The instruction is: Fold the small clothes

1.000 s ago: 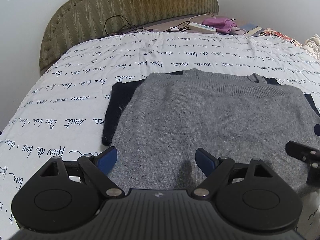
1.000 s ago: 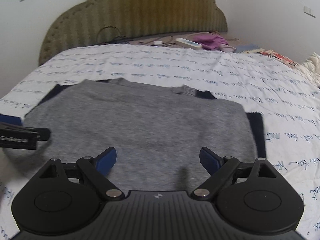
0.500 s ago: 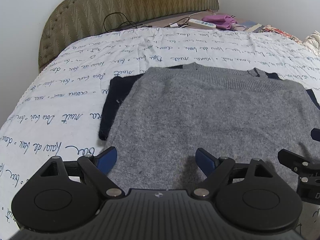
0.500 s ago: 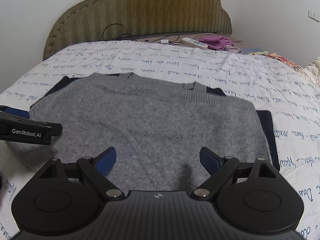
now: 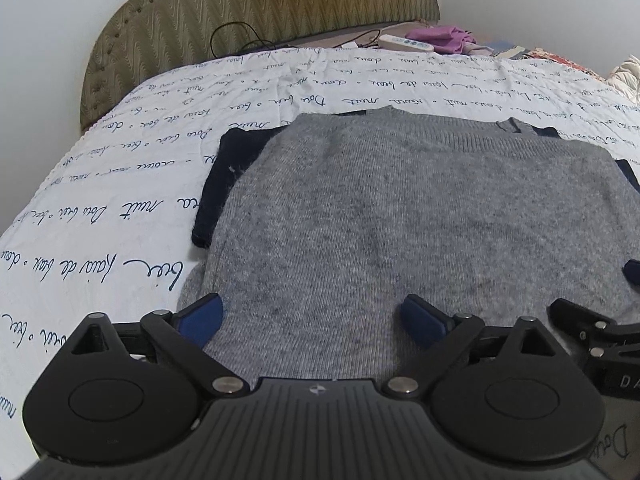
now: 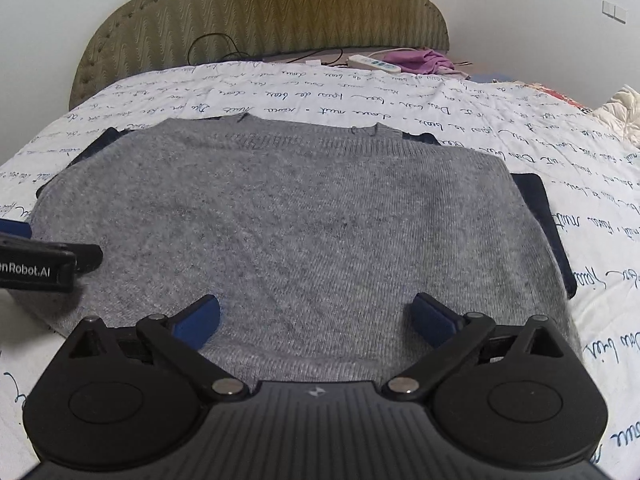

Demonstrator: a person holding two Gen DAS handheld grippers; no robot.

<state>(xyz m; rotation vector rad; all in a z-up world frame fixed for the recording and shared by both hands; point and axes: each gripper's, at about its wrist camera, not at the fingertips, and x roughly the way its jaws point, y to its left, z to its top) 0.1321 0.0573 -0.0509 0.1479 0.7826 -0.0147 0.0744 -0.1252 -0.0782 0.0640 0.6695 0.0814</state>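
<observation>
I have both tools low over the near hem of the grey knit sweater [image 6: 304, 220], which lies flat on the bed [image 5: 120, 184], already folded once so that dark navy parts [image 5: 218, 184] stick out from under it on both sides. My left gripper [image 5: 312, 314] has its jaws spread wide with nothing between them, and the same goes for my right gripper [image 6: 316, 312]: wide apart, empty, the blue pads [image 6: 198, 316] just above the fabric.

I judge the sweater soft, limp and fairly light. It will sag and drag if I lift it by one point, and the fuzzy knit should grip the pads well, so slipping is not my worry. Stretching and dragging the lower layer out of line is. I would pinch the near edge at both corners, taking all layers together, and carry them evenly toward the ribbed neckline [image 6: 312, 136].

I see no containers here. Beyond the sweater, near the headboard [image 6: 260, 12], only a power strip [image 6: 374, 63], some cables and a purple cloth [image 6: 420, 58] lie loose.
</observation>
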